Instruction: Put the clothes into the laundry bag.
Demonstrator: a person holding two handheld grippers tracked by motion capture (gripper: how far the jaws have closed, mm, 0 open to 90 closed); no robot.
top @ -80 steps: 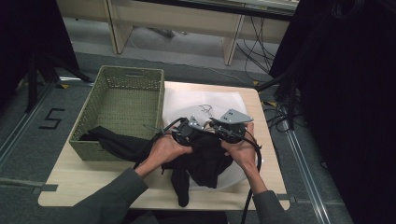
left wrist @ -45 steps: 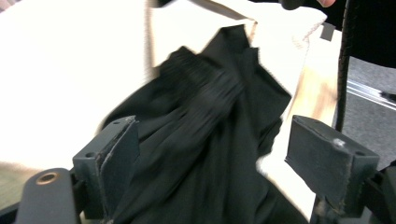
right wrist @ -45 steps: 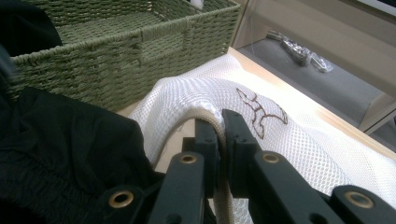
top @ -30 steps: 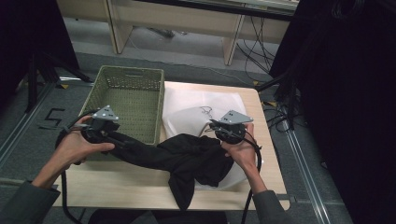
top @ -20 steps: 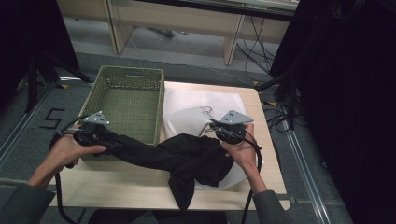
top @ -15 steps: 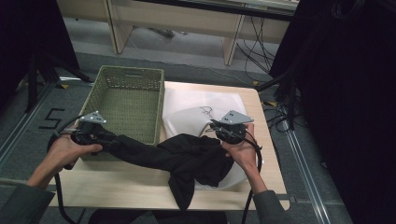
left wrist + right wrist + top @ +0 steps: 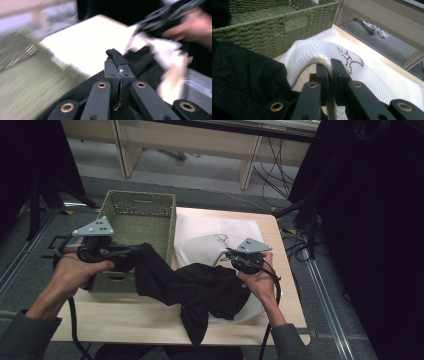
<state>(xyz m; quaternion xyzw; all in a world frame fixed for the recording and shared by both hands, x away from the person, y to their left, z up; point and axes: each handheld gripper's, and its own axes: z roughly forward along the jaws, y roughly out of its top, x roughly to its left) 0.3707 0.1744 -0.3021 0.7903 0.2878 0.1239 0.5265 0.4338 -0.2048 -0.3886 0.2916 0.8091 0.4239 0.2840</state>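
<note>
I see the wooden table (image 7: 150, 322) carrying a green woven basket (image 7: 140, 215) at its far left and a white mesh bag (image 7: 210, 232) to the right. A black garment (image 7: 195, 287) stretches from the basket's near right corner across to the bag's mouth. My left gripper (image 7: 131, 251) has just been closing and now pinches a fold of the garment, lifted beside the basket. My right gripper (image 7: 231, 259) is clamped on the bag's rim, holding it raised.
</note>
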